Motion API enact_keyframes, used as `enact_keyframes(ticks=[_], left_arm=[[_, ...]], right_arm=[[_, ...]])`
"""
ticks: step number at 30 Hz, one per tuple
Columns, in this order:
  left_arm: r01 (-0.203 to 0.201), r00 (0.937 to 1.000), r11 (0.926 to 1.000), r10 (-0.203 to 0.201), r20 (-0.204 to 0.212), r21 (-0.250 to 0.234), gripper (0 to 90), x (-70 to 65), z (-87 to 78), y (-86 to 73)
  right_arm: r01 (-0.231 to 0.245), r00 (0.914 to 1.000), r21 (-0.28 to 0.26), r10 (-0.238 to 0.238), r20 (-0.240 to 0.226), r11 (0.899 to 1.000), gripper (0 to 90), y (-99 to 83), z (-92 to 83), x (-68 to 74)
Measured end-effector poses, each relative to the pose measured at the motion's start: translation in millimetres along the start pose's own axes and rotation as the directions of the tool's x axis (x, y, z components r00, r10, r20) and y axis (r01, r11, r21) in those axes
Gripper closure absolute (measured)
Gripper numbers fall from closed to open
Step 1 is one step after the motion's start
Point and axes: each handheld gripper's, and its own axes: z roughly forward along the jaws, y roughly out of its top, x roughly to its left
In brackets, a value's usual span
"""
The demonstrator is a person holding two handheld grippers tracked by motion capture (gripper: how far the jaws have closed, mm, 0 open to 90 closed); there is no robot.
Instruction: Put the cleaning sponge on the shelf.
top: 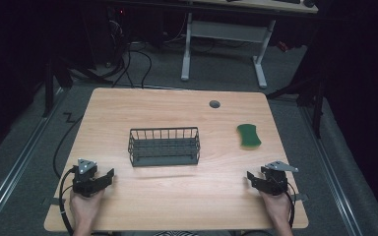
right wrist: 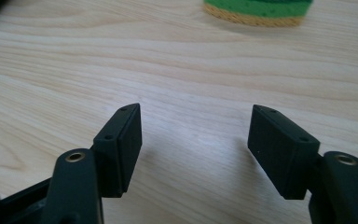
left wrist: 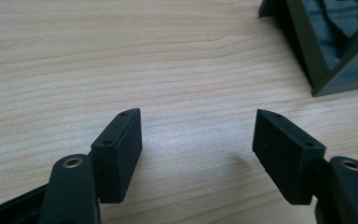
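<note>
From the high view, a dark wire basket (top: 164, 146) sits mid-table on pale wood-grain laminate (top: 177, 196), ahead of the left gripper (top: 109, 176), and a green sponge (top: 248, 135) lies ahead of the right gripper (top: 250, 177). The left gripper view shows its matte black jaws apart over bare wood, the basket's corner (left wrist: 326, 46) ahead to the right. The right gripper view shows its jaws likewise apart, with the sponge's (right wrist: 256, 10) yellow underside ahead.

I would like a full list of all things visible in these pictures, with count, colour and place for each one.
table: one, light wood, fills the middle of the high view
wire basket: one, dark grey, centre of the table, nothing inside it
sponge: one, green with a yellow underside, right part of the table
round hole cover: one, grey, far edge of the table
second desk: one, white legs, on the floor behind
left gripper: one, black, near left corner, open
right gripper: one, black, near right corner, open
</note>
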Motion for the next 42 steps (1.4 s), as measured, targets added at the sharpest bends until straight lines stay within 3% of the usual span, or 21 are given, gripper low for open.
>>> enact_keyframes(ticks=[12,18,27,33,37,42], left_arm=[[-0.068,0.9947,0.9975,0.069,0.076,-0.018,37.1,-28.2,-9.2,10.2],[-0.096,0.9879,0.9954,0.096,0.122,-0.010,39.0,-42.5,-6.3,18.7],[-0.101,0.9858,0.9948,0.101,0.134,-0.005,44.8,-55.9,-0.1,29.0],[-0.094,0.9866,0.9956,0.094,0.134,-0.003,47.8,-58.0,4.5,33.5],[-0.101,0.9869,0.9948,0.100,0.126,0.005,51.8,-59.7,9.0,35.9],[-0.099,0.9854,0.9951,0.096,0.140,0.010,56.9,-60.9,16.6,41.0]], right_arm=[[0.034,0.9937,-0.081,-0.042,-0.104,0.996,46.9,11.8,-3.3,30.0],[0.090,0.9796,-0.084,-0.103,-0.173,0.992,48.3,26.1,6.3,55.1],[0.192,0.9458,-0.077,-0.205,-0.252,0.978,53.7,49.9,21.6,93.4],[0.198,0.9353,-0.085,-0.214,-0.282,0.977,56.3,64.6,32.7,108.9],[0.209,0.9225,-0.073,-0.222,-0.316,0.975,59.6,74.2,43.5,122.0],[0.197,0.9219,-0.040,-0.199,-0.332,0.980,62.7,78.0,56.0,127.5]])
